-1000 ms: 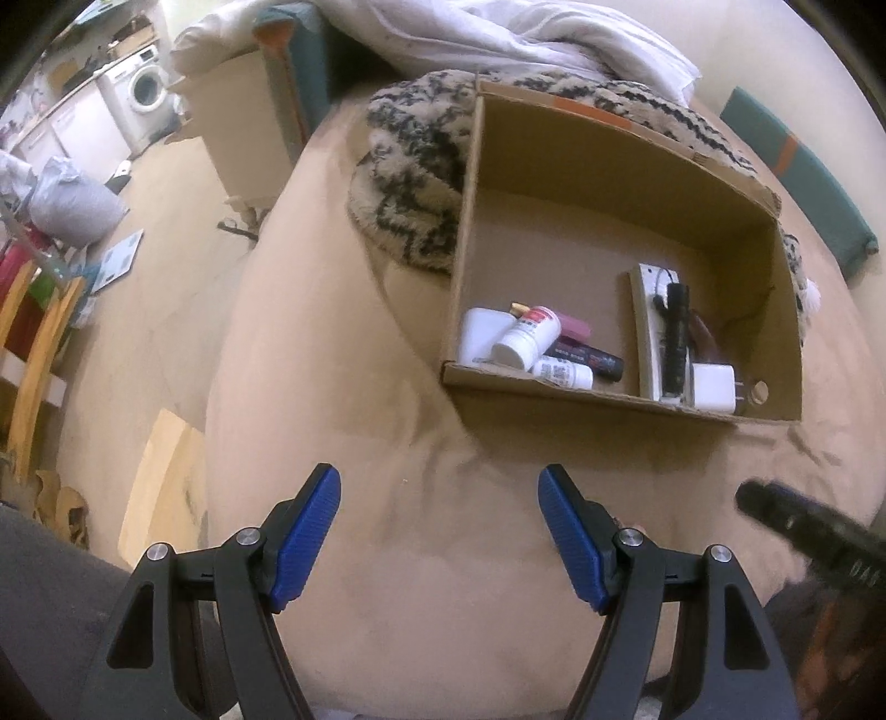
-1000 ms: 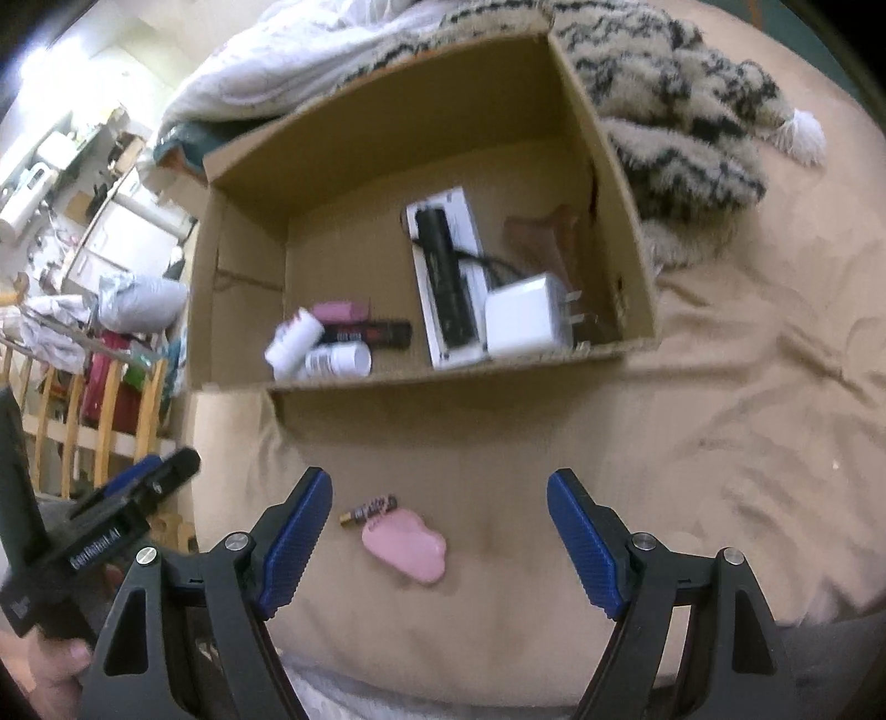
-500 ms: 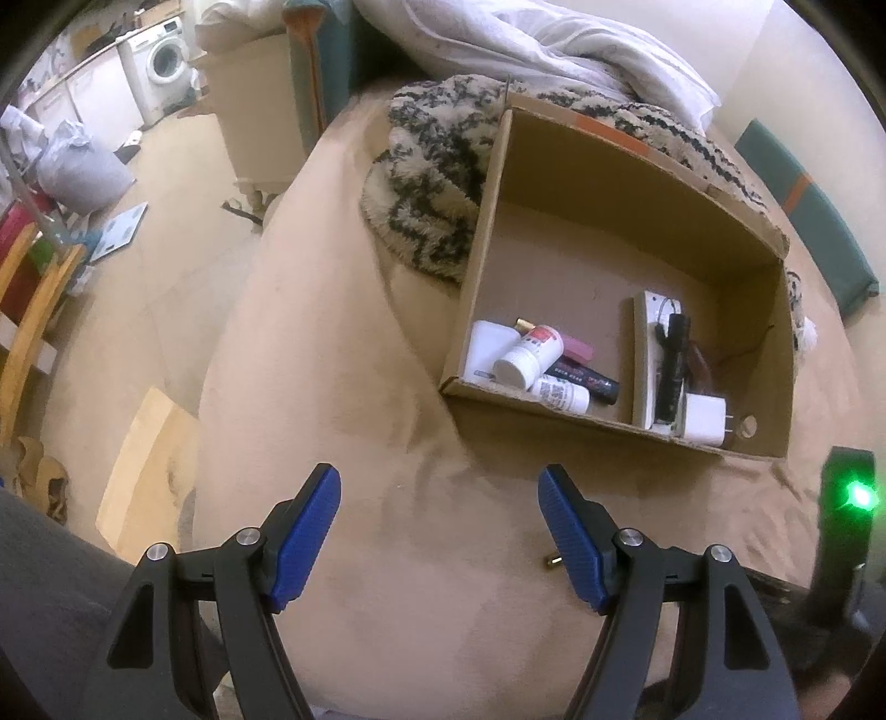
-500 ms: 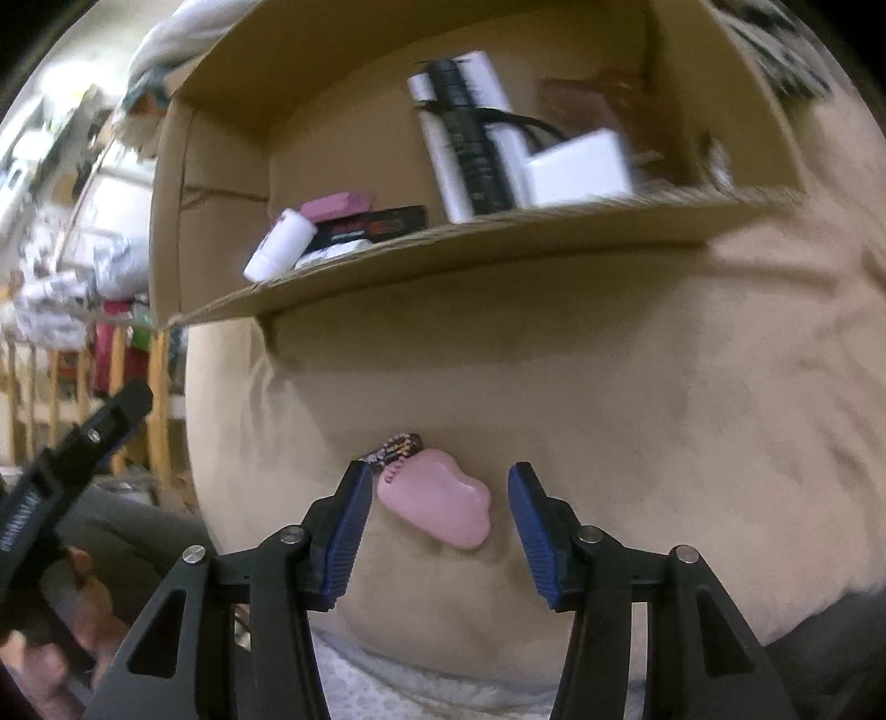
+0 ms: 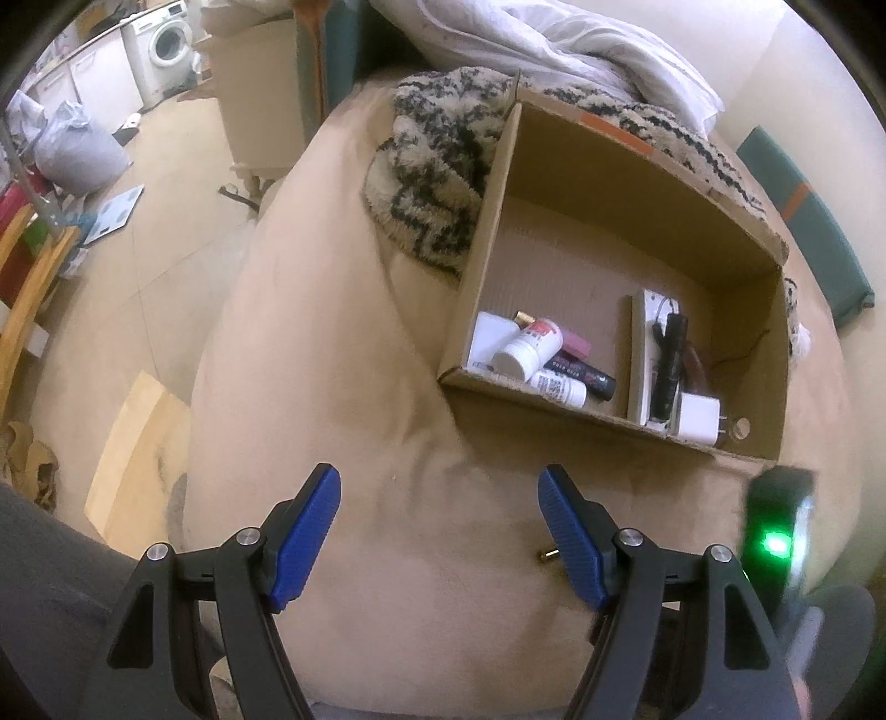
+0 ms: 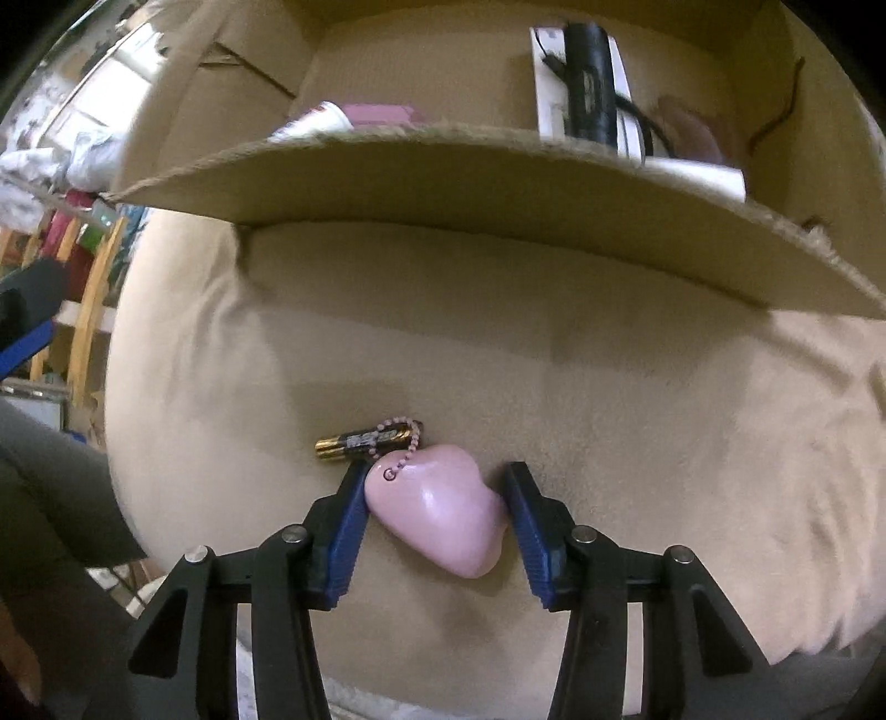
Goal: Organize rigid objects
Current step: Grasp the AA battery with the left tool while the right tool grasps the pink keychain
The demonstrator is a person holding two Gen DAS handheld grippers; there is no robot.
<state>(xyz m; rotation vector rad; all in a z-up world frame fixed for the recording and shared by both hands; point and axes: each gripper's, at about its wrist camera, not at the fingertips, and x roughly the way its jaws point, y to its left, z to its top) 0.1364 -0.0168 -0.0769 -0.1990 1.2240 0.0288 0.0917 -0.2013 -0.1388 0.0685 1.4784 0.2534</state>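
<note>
A pink cloud-shaped charm (image 6: 437,509) with a bead chain lies on the beige bed cover, just in front of the cardboard box (image 6: 498,183). My right gripper (image 6: 437,498) points down over it. Its jaws are closing, with both blue pads against the charm's sides. A small battery (image 6: 360,443) lies touching the chain, outside the jaws. My left gripper (image 5: 440,531) hangs open over bare cover with nothing between its fingers. The box (image 5: 609,138) holds a white bottle (image 5: 526,349), a black flashlight (image 5: 667,365) and a white charger (image 5: 695,418).
A black-and-cream patterned blanket (image 5: 437,183) and a white duvet (image 5: 554,50) lie behind the box. The bed's edge drops to the floor on the left, where a wooden board (image 5: 138,459) leans. A washing machine (image 5: 166,39) stands far off.
My right gripper came down and forward onto the pink charm and narrowed its jaws around it. The left gripper kept its place and only rolled slightly.
</note>
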